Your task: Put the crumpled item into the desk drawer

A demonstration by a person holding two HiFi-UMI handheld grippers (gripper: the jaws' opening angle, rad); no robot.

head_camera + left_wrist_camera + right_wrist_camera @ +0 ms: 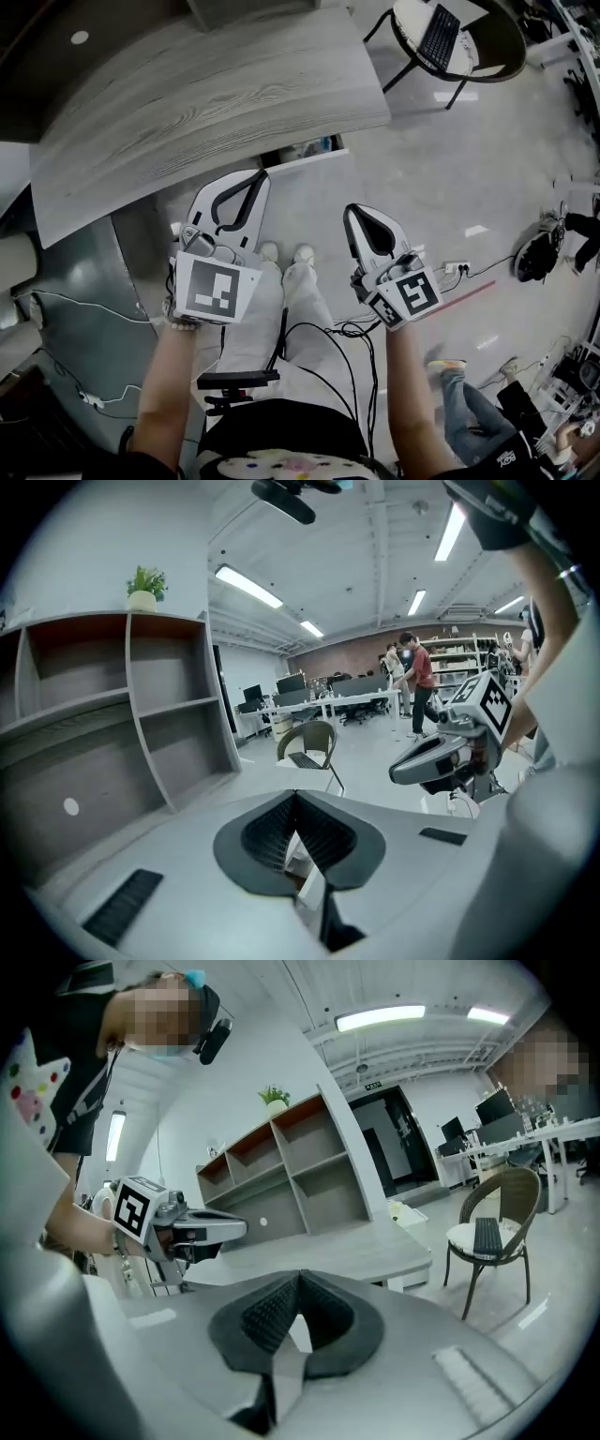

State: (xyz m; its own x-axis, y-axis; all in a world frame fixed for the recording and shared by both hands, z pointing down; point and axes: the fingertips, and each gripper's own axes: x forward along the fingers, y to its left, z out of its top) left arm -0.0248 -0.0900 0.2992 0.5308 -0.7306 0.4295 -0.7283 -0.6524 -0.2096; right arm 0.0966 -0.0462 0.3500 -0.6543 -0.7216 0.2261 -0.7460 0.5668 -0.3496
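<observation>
Under near edge of desk [206,103], drawer [302,151] pokes out a bit. Inside too dark and small to read. Crumpled item: honestly can't pick it out in any view. Left gripper [257,180] and right gripper [356,217] hang side by side over floor, just near side of drawer, apart from each other, tips aimed at desk. Both clenched tight, pads meeting, nothing pinched in either. Far right: chair [487,42], keyboard [439,36] lying on seat.

Pale glossy floor [450,169], wicker chair [514,1199], open grey shelving [309,1180], ceiling strip lights [248,586].
</observation>
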